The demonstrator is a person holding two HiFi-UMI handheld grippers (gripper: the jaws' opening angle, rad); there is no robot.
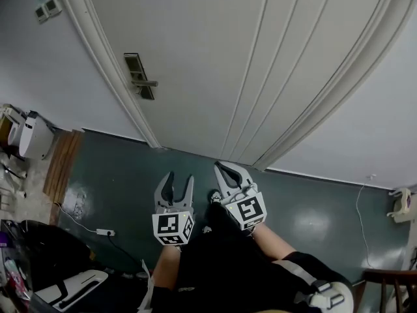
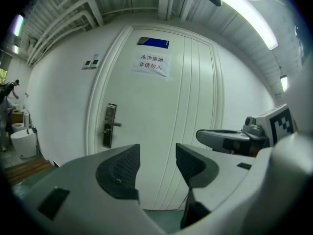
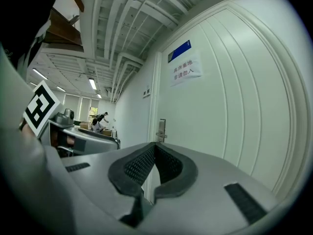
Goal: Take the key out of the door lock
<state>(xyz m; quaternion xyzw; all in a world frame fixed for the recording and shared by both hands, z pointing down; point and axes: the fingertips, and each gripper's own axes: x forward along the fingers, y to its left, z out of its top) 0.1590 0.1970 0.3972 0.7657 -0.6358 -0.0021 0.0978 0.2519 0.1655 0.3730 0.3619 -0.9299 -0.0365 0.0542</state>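
Left claw (image 2: 157, 155): jaws stand well apart, ribbed dark pads (image 2: 119, 169) facing each other, nothing between them but the view of the door (image 2: 186, 106) beyond. Right claw (image 3: 154, 148): jaws brought together, pad tips meeting, nothing caught in them. Head view shows both claws held low and side by side over the dark green floor (image 1: 124, 175), just in front of the person's legs, both pointing toward the foot of the door and not touching it. Door is white, panelled with vertical grooves, set in a white moulded frame (image 1: 107, 64). Lock plate (image 1: 140, 75) is a tall dark metal strip near the door's left edge, with a lever handle (image 1: 148, 83) sticking out from its middle; it sits well apart from both claws. Key: too small to make out at the lock plate in any view, so its exact spot cannot be told. Paper notice (image 2: 151, 63) with printed characters is fixed high on the door, blue sign (image 2: 154, 42) just above it. Wall switches (image 1: 49, 7) sit left of the frame. White power strip (image 1: 104, 231) lies on the floor at left.
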